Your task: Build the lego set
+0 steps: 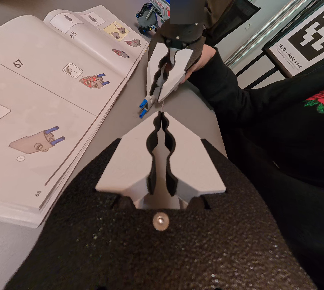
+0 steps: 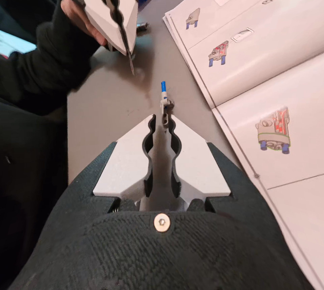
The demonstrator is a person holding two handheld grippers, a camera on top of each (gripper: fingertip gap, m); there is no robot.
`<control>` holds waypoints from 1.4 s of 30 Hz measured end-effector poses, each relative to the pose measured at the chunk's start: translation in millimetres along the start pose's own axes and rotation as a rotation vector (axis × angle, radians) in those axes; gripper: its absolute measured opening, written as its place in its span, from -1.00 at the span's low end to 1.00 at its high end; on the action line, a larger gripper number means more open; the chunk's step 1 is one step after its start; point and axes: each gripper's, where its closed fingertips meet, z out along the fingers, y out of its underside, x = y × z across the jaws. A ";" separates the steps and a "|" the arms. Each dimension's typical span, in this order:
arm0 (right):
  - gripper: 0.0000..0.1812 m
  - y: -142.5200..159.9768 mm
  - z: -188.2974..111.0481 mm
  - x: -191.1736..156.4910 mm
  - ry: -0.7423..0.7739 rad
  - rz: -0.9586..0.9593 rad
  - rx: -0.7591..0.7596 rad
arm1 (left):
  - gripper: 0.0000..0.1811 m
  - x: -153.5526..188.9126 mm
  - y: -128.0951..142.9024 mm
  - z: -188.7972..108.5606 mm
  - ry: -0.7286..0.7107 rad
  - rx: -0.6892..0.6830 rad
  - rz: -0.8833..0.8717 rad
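**Claws nose to nose: sticker step on the grey panel**

Nearest the lens in the left wrist view, the left claw (image 1: 161,115), white-fingered with wavy black pads on a black textured body, is closed to a sliver of a gap. It pinches a thin flat strip (image 2: 131,64), seen edge-on and poking from the tips in the right wrist view. It is too slim to identify for certain, but it looks like a sticker.

Facing it, the right claw (image 2: 163,116) is narrowed onto a small light-grey plastic panel piece (image 1: 149,100). The piece is gripped at one end, and its two blue plastic pins (image 1: 142,104) stick out beyond the tips. It hangs low over the grey surface (image 1: 184,115), near the strip but not touching it, just beside the edge of the open white paper instruction booklet (image 1: 52,88). The booklet's drawings show the same pinned panel, plain and then with red decoration.

A partly built dark-grey model (image 1: 148,18) stands well apart at the booklet's far corner.

The step in hand appears to be decorating this panel, and the strip has not yet met it. The next move calls for turning the panel's broad face toward the strip, lining up the edges squarely and laying the strip down flat. The right claw must grip firmly, since a crooked first touch would be hard to correct.
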 end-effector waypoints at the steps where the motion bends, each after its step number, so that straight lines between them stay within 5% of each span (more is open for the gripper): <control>1: -0.85 -1.0 -0.1 -1.0 -0.008 0.036 0.018 | -1.00 -0.3 -0.3 -0.6 0.002 0.004 -0.003; 7: -1.00 1.0 -1.3 0.9 0.080 0.081 0.052 | -1.00 -1.1 -2.8 -4.2 -0.004 0.020 -0.002; 14: -1.00 -13.7 -9.0 -9.0 0.112 0.289 0.302 | -1.00 -0.6 -2.5 -3.4 0.011 0.026 -0.011; 16: -0.86 -9.1 -15.5 -3.8 0.214 0.292 0.332 | -1.00 0.3 -4.2 -4.7 0.012 0.034 -0.008; 18: -0.70 2.5 -24.7 10.5 0.361 0.265 0.283 | -1.00 2.0 -5.9 -5.6 0.015 0.041 -0.003; 19: -0.80 6.2 -28.2 14.9 0.405 0.237 0.259 | -1.00 2.8 -6.3 -5.6 0.017 0.042 -0.001; 27: -0.64 -12.8 -15.5 -3.1 0.465 -0.036 0.157 | -1.00 5.5 -11.6 -10.2 0.027 0.072 0.005; 33: -1.00 -1.7 -8.9 18.9 0.462 0.078 0.128 | -1.00 5.7 -8.3 -6.7 0.035 0.057 0.000; 38: -0.85 12.5 -24.4 19.4 0.493 0.084 0.120 | -1.00 5.1 -8.9 -7.4 0.035 0.061 -0.005; 42: -0.76 -29.7 -28.9 -12.6 0.454 -0.158 0.227 | -1.00 3.9 -9.9 -8.5 0.033 0.069 -0.009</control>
